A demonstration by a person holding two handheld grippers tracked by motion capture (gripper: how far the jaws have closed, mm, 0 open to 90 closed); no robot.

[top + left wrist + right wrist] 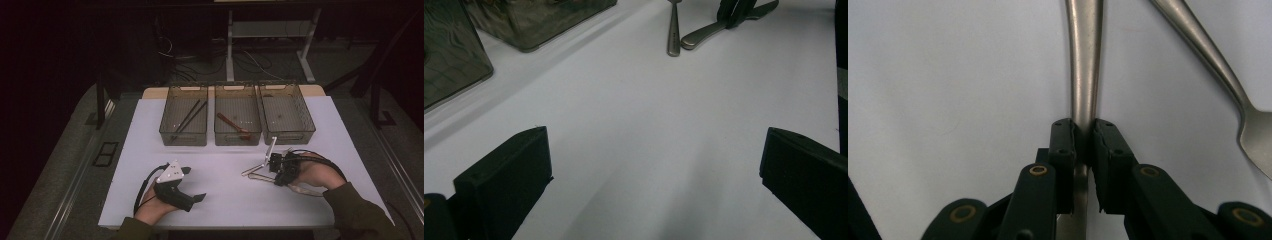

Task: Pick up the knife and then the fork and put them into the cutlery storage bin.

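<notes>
1. the jaws of the right gripper are clenched on the narrow handle of a piece of steel cutlery, seen close in the right gripper view; which kind of utensil it is cannot be told, since its working end is hidden.
2. the held cutlery lies on the white table, in front of the right-hand bin, with the right gripper over it in the high view.
3. the piece is judged stiff, fairly light and slippery: polished metal pinched on a thin neck may twist or slide between the pads, so a hold nearer the wider part of the handle would be steadier.
4. just beside it a second steel utensil lies on the table, apart from the held one.
5. the jaws of the left gripper are released, spread wide over bare table, well apart from the cutlery.
6. beyond stand three translucent bins; the left bin holds dark chopsticks, and the middle bin holds a reddish utensil.
</notes>
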